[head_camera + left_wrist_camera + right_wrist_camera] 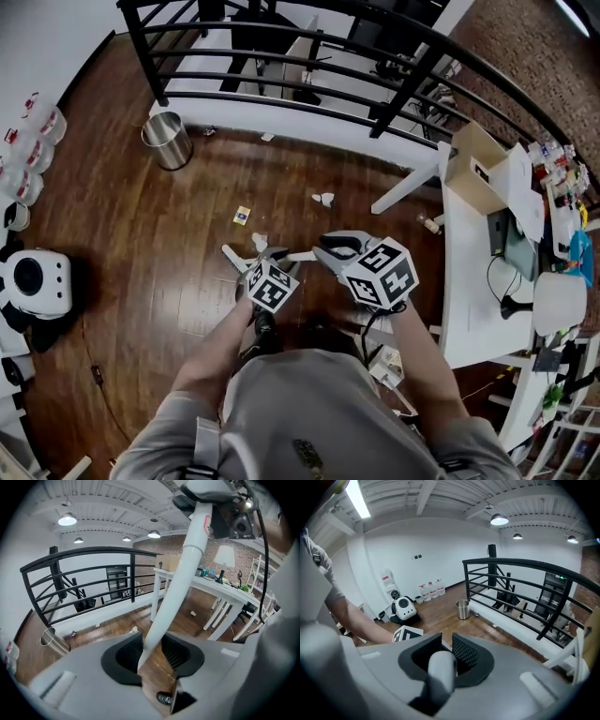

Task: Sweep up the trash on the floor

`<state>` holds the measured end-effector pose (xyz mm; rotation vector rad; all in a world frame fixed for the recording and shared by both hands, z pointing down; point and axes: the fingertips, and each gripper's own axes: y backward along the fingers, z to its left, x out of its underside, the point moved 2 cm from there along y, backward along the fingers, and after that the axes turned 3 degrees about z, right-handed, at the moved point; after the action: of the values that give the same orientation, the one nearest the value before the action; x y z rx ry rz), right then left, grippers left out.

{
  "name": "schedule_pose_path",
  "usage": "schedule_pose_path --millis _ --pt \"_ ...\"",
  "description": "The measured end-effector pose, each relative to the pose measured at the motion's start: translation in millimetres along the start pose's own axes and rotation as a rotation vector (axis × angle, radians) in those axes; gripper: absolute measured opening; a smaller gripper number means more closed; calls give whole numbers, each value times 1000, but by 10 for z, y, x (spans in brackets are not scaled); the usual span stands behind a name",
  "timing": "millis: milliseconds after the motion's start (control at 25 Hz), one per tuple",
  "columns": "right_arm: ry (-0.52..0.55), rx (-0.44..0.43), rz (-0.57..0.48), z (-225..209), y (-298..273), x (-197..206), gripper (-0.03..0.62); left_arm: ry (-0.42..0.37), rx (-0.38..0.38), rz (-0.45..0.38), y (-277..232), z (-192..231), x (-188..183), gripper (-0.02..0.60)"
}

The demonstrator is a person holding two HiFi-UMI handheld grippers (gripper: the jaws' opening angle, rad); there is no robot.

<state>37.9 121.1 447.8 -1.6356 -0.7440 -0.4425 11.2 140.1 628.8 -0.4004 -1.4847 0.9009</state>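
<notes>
- Right tool [446, 642] pinches the rounded top of a white handle [441, 670]. Left tool [152, 639] clamps the same handle lower down, at the pad tips only.
- Risk: that shallow left grip may let the handle twist or slip during a stroke.
- Trash [325, 199]: paper scraps on the floor [169, 244], ahead of both tools and well apart from them, near a leg of the desk [464, 281]. A stroke could snag there.

Bright ceiling lamps [67, 520], soft sheen on wood floor [141, 225], fisheye bending, black corners in 2 gripper views
</notes>
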Motion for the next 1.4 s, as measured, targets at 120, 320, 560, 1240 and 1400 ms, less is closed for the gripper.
schedule_pose_path --millis 120,320,560,1240,1400 --pt "33 -34 29 -145 -198 -169 69 40 -12 -4 -91 233 -32 130" --pt "95 -117 67 -559 -531 -336 69 115 -46 11 -415 591 -105 130" --pt "169 -268 79 -1422 -846 -450 68 208 -120 70 -1028 994 -393 130" --pt "309 -378 103 -3304 -1384 -946 64 374 -232 32 -2424 1943 -1330 131" --pt "346 -354 81 -3598 -1438 -1254 64 361 -254 -1 -2564 2308 -1656 132"
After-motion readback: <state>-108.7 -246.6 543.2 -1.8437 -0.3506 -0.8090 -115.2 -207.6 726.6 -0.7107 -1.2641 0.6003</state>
